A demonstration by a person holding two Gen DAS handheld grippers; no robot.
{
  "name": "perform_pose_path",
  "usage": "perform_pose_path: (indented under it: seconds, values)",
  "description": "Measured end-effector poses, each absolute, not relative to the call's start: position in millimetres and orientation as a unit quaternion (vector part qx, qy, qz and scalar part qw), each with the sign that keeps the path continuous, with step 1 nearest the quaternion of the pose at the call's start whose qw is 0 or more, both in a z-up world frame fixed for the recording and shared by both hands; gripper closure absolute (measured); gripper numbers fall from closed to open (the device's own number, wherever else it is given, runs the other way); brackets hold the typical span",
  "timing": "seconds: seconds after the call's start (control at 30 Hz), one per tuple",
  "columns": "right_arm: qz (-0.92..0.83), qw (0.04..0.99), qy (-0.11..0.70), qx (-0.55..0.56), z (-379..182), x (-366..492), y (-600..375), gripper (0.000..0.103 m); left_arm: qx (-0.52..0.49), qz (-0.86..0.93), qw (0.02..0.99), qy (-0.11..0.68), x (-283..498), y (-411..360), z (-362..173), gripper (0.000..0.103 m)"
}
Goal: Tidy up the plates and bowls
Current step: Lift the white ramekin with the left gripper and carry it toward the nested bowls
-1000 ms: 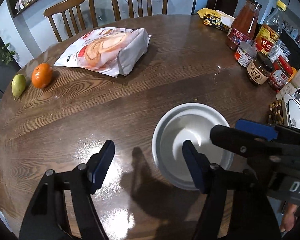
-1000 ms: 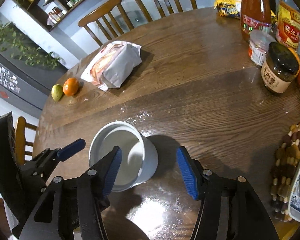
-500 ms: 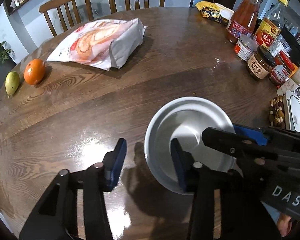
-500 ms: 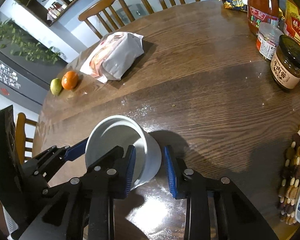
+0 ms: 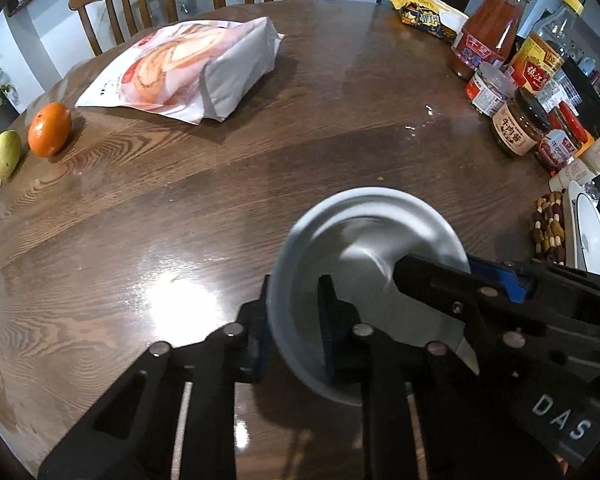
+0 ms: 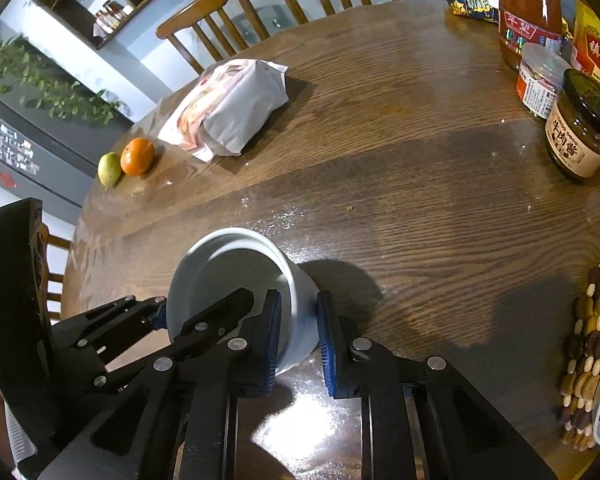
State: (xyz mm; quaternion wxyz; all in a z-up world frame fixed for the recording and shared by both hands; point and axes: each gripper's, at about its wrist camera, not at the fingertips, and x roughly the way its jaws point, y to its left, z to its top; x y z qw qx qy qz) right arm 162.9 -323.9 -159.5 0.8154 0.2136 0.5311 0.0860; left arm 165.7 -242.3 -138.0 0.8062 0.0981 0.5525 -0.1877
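Observation:
A white bowl point(image 5: 372, 232) stands on the round wooden table point(image 5: 260, 168), near its front edge. My left gripper point(image 5: 294, 320) straddles the bowl's left wall, one pad outside and one inside. Its jaws are closing and the pads press on the wall. My right gripper point(image 6: 298, 332) straddles the right wall of the bowl point(image 6: 228, 264) the same way, its jaws closing with both blue pads against the wall. The bowl looks slightly tipped and blurred. A white plate point(image 5: 588, 236) with a dark rim line lies at the table's right edge.
A beaded mat point(image 5: 548, 224) lies under the plate. Jars point(image 5: 518, 128) and a sauce bottle point(image 5: 488, 28) crowd the right rear. A snack bag point(image 5: 188, 68), an orange point(image 5: 49, 136) and a green pear point(image 5: 6, 154) sit at the left. Wooden chairs point(image 6: 212, 20) stand behind.
Both grippers' jaws have closed from wide apart onto opposite walls of the bowl. The hands have barely moved. The bowl now looks a little tipped.

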Motion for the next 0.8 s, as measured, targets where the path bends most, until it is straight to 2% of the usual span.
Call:
perform_pose_path:
  seconds: [0.8]
  values:
    - [0.082, 0.825, 0.516, 0.215, -152, 152, -324, 0.089, 0.116, -0.184, 0.821, 0.528, 156, -242, -129, 0.088]
